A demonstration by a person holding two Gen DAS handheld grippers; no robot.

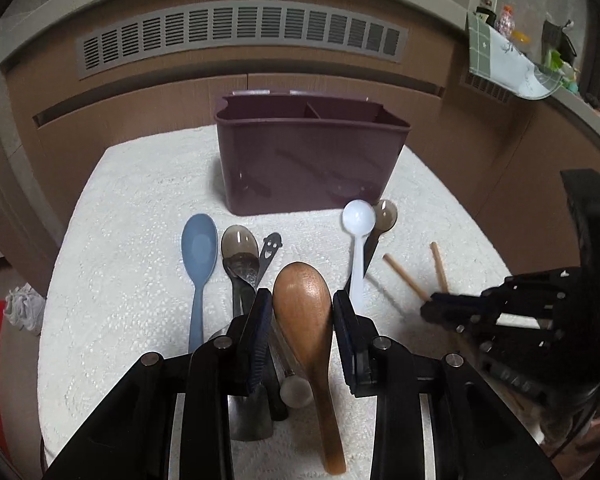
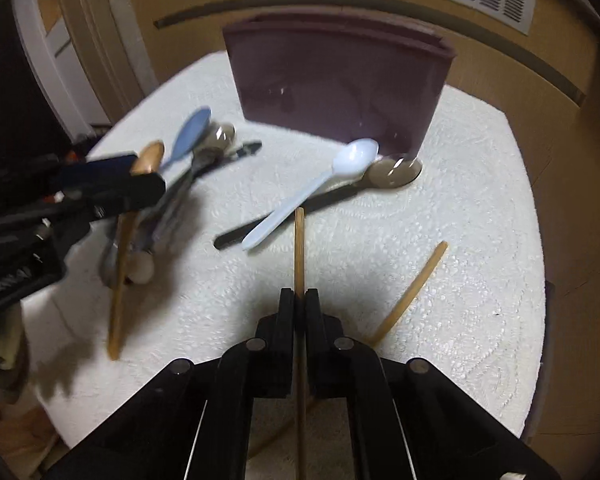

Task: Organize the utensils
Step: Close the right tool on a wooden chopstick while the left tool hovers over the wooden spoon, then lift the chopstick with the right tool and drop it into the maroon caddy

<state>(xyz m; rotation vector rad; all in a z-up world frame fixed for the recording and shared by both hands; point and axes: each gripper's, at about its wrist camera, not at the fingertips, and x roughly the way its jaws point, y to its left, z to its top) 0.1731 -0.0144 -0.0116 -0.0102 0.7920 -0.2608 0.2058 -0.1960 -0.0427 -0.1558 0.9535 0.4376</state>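
A purple utensil caddy [image 1: 312, 152] [image 2: 336, 84] stands at the back of the white table. My left gripper [image 1: 302, 300] is open, its fingers on either side of the bowl of a wooden spoon [image 1: 306, 312] that lies on the table. My right gripper [image 2: 299, 300] is shut on a wooden chopstick [image 2: 299, 248]. A second chopstick [image 2: 412, 288] lies to its right. A white spoon [image 2: 312, 192] lies over a smoky brown spoon [image 2: 392, 172] near the caddy. A blue spoon [image 1: 198, 252] lies at the left.
A smoky spoon [image 1: 240, 244], a metal spoon and a smiley-face utensil [image 1: 269, 250] lie between the blue and wooden spoons. A white textured cloth [image 1: 120, 280] covers the table. Brown cabinets with a vent [image 1: 240, 36] stand behind. A cluttered shelf [image 1: 520, 60] is at the far right.
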